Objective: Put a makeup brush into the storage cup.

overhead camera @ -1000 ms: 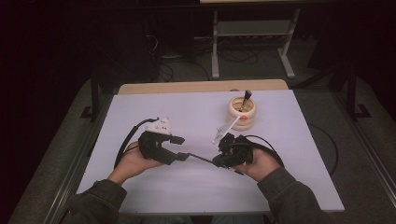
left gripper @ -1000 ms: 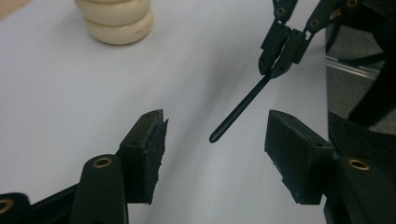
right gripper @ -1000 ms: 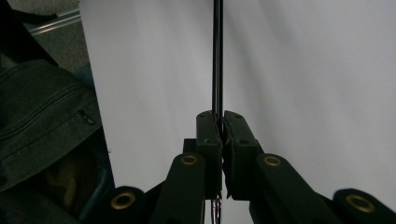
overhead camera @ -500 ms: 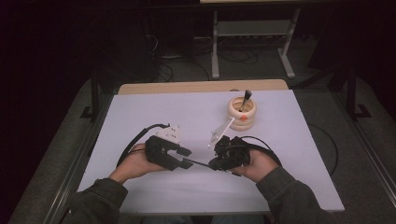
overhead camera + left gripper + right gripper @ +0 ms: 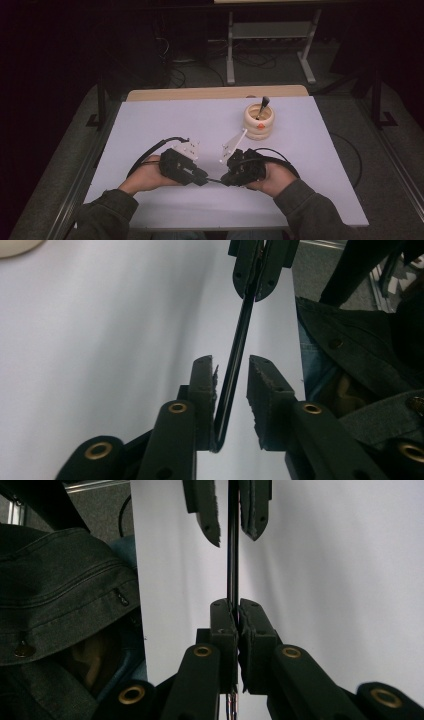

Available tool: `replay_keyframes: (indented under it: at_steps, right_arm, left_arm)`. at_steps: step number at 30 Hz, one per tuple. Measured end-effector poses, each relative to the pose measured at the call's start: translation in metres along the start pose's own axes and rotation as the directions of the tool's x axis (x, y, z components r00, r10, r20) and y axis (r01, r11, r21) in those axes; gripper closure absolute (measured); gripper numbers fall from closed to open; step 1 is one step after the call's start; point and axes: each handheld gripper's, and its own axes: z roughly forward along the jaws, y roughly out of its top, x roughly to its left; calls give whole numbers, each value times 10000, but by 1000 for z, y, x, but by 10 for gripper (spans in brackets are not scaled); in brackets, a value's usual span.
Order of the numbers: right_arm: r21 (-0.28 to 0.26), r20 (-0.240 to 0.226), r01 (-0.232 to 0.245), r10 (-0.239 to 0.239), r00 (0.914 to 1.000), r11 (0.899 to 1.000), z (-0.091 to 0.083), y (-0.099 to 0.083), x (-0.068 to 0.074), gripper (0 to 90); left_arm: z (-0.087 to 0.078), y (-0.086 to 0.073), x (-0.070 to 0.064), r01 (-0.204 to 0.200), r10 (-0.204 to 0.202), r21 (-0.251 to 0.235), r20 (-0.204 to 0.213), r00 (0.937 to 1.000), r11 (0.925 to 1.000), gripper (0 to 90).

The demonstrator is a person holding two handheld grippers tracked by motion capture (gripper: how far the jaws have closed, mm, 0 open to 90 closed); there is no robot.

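Observation:
A thin black rod [image 5: 214, 180] spans the gap between my two grippers, low over the white table [image 5: 150, 125]. My right gripper [image 5: 236, 605] is shut on one end of the rod [image 5: 232, 565]. My left gripper [image 5: 230, 360] is open; the rod [image 5: 242, 330] passes between its jaws, close against one pad [image 5: 205, 377] and apart from the other. In the high view the left gripper [image 5: 200, 177] and right gripper [image 5: 226, 179] face each other near the table's front middle.
A beige ringed holder [image 5: 259, 124] stands at the back right of the table with a dark pen [image 5: 263, 105] sticking out of it. Cables loop behind both hands. The person's dark jacket [image 5: 60, 590] is close behind the grippers. A metal stand [image 5: 270, 35] is beyond the table.
Both hands have drawn back toward the table's near edge, carrying the rod between them. The holder has not moved.

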Motion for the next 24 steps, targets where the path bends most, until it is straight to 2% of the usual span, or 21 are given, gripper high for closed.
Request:
replay_keyframes:
  at_steps: [4, 8, 12, 13, 14, 17, 19, 23, 24]
  right_arm:
    - [13, -115, 191, -191, 9998, 9998, 1, 1, 1, 853]
    - [134, -241, 254, -250, 9994, 9996, 2, 1, 3, 852]
    - [75, -258, 451, -449, 9987, 9990, 3, 0, 4, 848]
    - [-152, -349, 465, -470, 9983, 9988, 2, -1, 2, 815]
    - [-271, -396, 365, -376, 9985, 9990, 1, -2, 2, 740]
    - [-809, -179, 69, -84, 9998, 9967, -4, -6, 0, 665]
    - [-1280, -52, -133, 127, 9999, 9917, -9, -13, -2, 654]
    - [-2029, -164, -600, 579, 9982, 9774, -16, -28, -5, 620]
    - [-2083, -336, -784, 729, 9968, 9749, -16, -31, -5, 620]
  left_arm:
    - [3, 1, -1, -220, 216, 259, 168, 9996, 9994, 787]
    - [5, 0, -4, -400, 376, 436, 537, 9978, 9982, 836]
    - [3, 1, -5, -739, 710, 462, 618, 9956, 9962, 851]
    - [2, 0, -6, -771, 749, 409, 528, 9958, 9962, 854]
    - [1, 0, -6, -716, 702, 326, 425, 9966, 9969, 854]
    - [-1, 0, -7, -709, 703, 208, 269, 9972, 9973, 855]
    - [-3, -1, -7, -619, 616, 110, 210, 9979, 9980, 854]
    - [-6, -4, -7, -531, 533, -81, 278, 9982, 9986, 855]
    - [-5, -5, -7, -556, 557, -48, 271, 9981, 9984, 854]
